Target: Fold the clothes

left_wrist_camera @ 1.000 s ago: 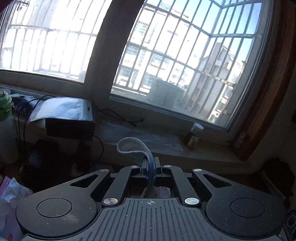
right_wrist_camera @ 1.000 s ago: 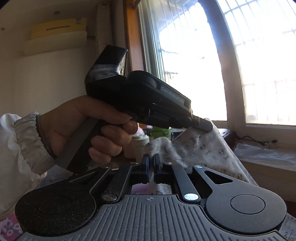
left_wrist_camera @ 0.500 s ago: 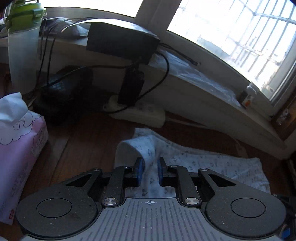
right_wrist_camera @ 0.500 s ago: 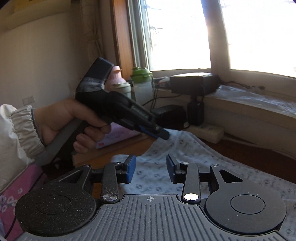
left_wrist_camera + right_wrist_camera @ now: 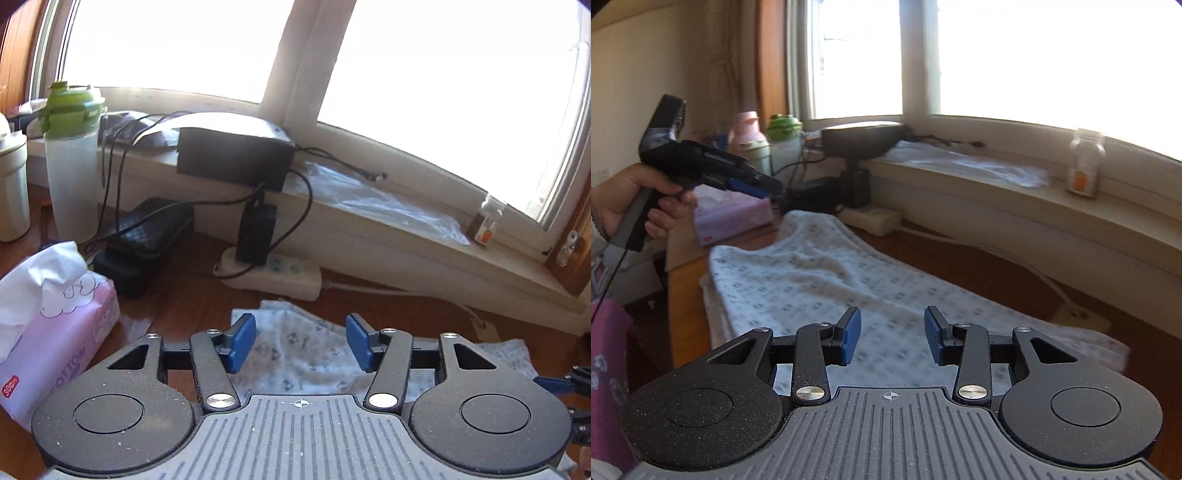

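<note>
A bright bay window washes out the far side of the room, with a pale sill curving under it and a dark wooden counter below. On the counter lies the garment, pale blue with a small dark print, spread flat and running from the far left toward the near right.

The left claw hangs just above the garment's far end; its blue pads are spreading apart, the cloth lying beneath the gap and not pinched. The right claw stands apart over the near stretch of cloth, gripping nothing. In the right wrist view a hand holds the left tool by its grip.

Clutter crowds the far edge. A white power strip with a black adapter plugged in sits just beyond the cloth, cables looping up to a black box on the sill. A black pouch lies to the left of the strip. A pink tissue pack sits near the left claw, with a green-lidded bottle behind it. Crinkled clear plastic and a small jar rest on the sill to the right.
</note>
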A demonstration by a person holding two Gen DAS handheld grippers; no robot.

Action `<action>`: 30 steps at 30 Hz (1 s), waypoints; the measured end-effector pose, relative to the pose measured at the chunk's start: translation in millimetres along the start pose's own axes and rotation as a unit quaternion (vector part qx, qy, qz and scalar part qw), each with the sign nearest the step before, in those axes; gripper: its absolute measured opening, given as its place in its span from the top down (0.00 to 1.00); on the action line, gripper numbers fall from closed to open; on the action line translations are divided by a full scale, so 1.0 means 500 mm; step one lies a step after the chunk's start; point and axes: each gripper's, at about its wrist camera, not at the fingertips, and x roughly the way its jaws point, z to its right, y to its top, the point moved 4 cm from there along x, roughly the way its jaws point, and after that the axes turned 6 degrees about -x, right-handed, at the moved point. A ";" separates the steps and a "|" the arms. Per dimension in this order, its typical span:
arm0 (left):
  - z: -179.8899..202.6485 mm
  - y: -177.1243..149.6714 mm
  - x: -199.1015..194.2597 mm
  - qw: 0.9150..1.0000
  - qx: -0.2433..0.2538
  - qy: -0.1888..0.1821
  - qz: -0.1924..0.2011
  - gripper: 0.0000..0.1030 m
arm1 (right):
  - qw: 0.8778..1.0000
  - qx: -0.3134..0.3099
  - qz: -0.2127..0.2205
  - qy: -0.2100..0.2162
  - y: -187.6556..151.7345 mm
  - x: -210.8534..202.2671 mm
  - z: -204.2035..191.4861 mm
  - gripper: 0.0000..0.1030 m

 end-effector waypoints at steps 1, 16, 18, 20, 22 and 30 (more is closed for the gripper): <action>0.023 -0.002 0.010 1.000 0.011 -0.007 -0.001 0.36 | 1.000 0.003 -0.003 -0.009 -0.018 -0.021 0.025 0.62; 0.410 -0.154 0.240 0.980 0.122 -0.134 -0.084 0.29 | 0.998 0.021 -0.029 -0.051 -0.226 -0.231 0.080 0.67; 0.449 -0.177 0.255 0.975 0.135 -0.149 -0.090 0.29 | 0.998 0.034 -0.024 -0.046 -0.246 -0.255 0.060 0.67; 0.474 -0.198 0.266 0.973 0.142 -0.154 -0.096 0.28 | 0.998 0.041 -0.018 -0.040 -0.258 -0.271 0.040 0.67; 0.485 -0.215 0.266 0.972 0.149 -0.155 -0.100 0.28 | 0.999 0.038 -0.015 -0.034 -0.264 -0.277 0.021 0.67; 0.449 -0.226 0.220 0.976 0.152 -0.130 -0.082 0.26 | 1.000 0.010 0.000 -0.029 -0.236 -0.243 -0.030 0.60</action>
